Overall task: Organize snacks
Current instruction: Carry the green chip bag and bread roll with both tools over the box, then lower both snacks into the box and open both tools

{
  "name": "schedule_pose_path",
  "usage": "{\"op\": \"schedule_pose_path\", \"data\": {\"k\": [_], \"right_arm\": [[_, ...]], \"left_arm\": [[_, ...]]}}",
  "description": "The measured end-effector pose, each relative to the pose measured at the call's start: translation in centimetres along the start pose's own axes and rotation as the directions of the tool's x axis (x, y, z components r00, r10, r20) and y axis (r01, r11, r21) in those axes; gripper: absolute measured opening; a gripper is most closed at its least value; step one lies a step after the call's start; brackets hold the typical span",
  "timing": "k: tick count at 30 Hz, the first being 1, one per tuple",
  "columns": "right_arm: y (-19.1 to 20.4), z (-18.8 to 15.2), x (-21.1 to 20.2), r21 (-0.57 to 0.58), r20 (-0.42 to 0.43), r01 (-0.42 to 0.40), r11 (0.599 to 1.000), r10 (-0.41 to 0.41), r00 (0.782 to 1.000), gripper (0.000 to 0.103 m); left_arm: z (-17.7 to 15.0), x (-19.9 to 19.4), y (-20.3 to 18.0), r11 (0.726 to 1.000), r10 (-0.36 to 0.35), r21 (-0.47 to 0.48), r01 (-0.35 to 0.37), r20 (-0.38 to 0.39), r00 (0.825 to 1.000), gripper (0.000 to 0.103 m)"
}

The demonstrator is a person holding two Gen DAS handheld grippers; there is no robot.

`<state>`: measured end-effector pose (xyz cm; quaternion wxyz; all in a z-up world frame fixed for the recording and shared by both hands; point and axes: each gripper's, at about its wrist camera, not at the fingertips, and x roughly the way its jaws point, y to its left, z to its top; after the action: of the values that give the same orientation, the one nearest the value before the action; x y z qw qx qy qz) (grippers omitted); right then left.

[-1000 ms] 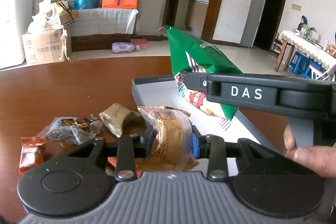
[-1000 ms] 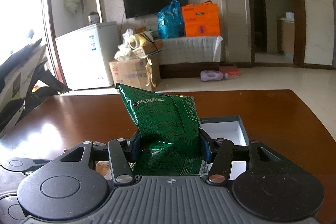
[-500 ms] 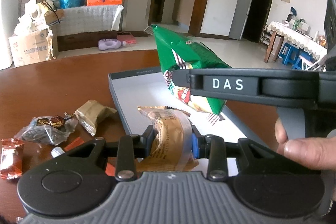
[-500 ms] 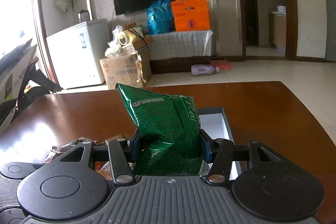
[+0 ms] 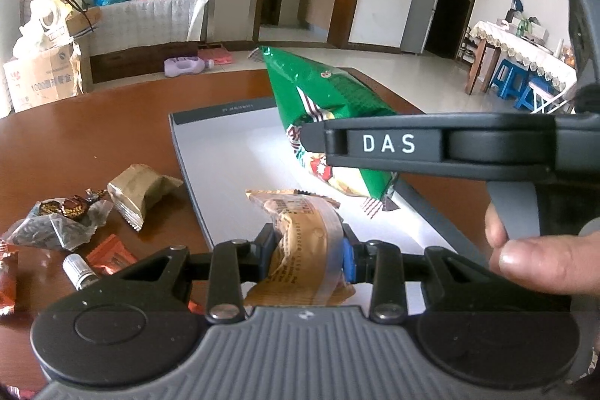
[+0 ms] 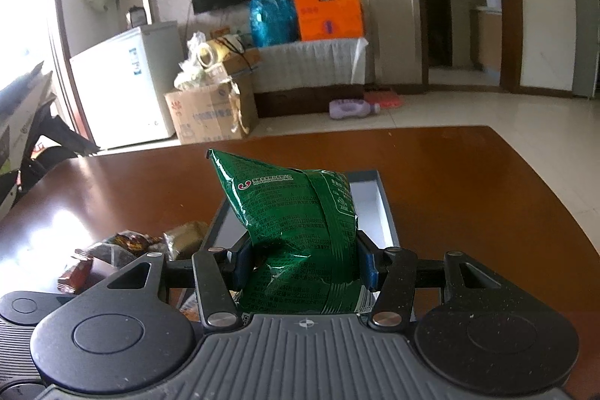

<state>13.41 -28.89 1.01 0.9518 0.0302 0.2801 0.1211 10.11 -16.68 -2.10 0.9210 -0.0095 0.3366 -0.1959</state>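
My left gripper is shut on a tan, clear-windowed snack packet, held just above the near end of a shallow grey box with a white floor. My right gripper is shut on a green chip bag. In the left wrist view that green chip bag hangs over the box's right side, pinched by the black right gripper, with a person's fingers on its handle. In the right wrist view the grey box lies behind the bag.
Loose snacks lie on the brown table left of the box: a tan pouch, a clear bag of dark pieces, orange wrappers and a small white vial. Beyond the table are cartons, a white freezer and floor.
Both grippers have sunk and moved forward over the box with their packets still gripped. The box and loose snacks now sit nearer and lower in both views.
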Motion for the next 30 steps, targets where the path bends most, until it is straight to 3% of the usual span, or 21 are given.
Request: {"op": "schedule_pose_path", "data": {"k": [23,30], "right_arm": [[0.2,-0.6,2.0,-0.016,-0.067,0.04,0.999,-0.041,0.997,0.056],[0.7,-0.5,2.7,-0.025,-0.076,0.051,0.998,-0.053,0.996,0.06]], "left_arm": [[0.2,2.7,0.2,1.0,-0.028,0.008,0.028,-0.054,0.998,0.033],[0.4,3.4,0.2,0.999,-0.024,0.026,0.026,-0.064,0.998,0.039]]}}
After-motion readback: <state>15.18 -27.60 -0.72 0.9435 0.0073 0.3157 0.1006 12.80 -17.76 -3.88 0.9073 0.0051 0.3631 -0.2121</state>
